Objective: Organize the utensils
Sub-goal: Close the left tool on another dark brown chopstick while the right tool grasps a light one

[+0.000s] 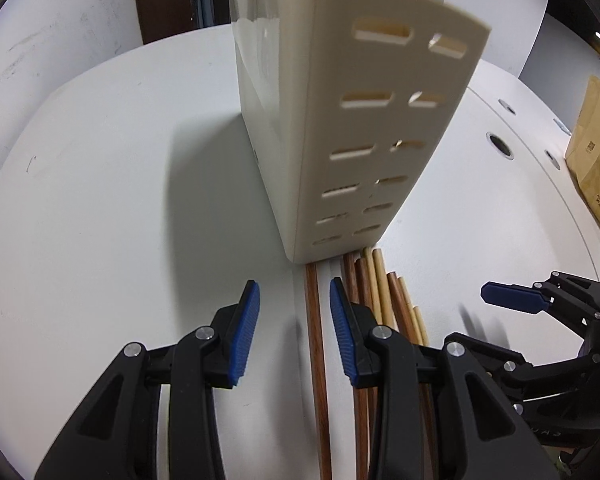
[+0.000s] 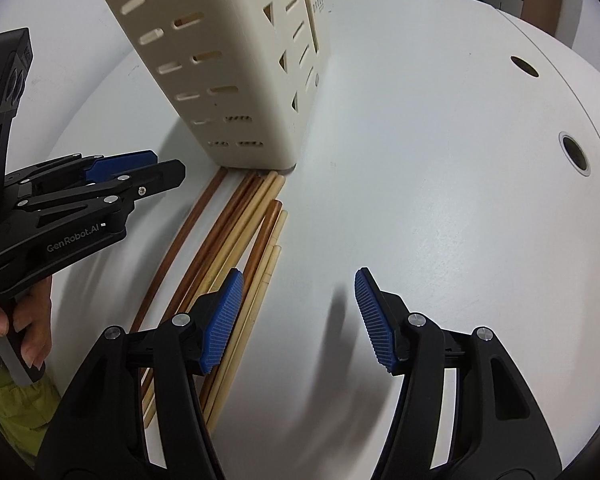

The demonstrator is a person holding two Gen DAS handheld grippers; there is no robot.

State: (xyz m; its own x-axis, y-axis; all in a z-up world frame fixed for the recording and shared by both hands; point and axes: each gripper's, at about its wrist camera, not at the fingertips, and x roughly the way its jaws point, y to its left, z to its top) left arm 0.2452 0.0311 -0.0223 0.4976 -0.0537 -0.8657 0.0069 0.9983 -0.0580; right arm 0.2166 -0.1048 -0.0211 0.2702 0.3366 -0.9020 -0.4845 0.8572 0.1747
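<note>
Left gripper (image 1: 294, 332) has its jaws parted, holding nothing; one dark brown chopstick (image 1: 316, 344) lies on the white table (image 1: 100, 220) between them, nearer the right pad. The cream slotted utensil holder (image 1: 340, 128) stands at 12 o'clock. Right gripper (image 2: 298, 316) gapes wide and empty, the chopstick bundle (image 2: 240, 248) under its left pad, toward 10 o'clock

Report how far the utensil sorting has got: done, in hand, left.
Done: some sticks already stand in the cream holder, visible through its slots and above its rim. In hand: nothing; the left gripper is open, astride one dark chopstick on the table, and the right gripper is open and empty. Left: the bundle of chopsticks, dark and light, lying by the holder's base.
</note>
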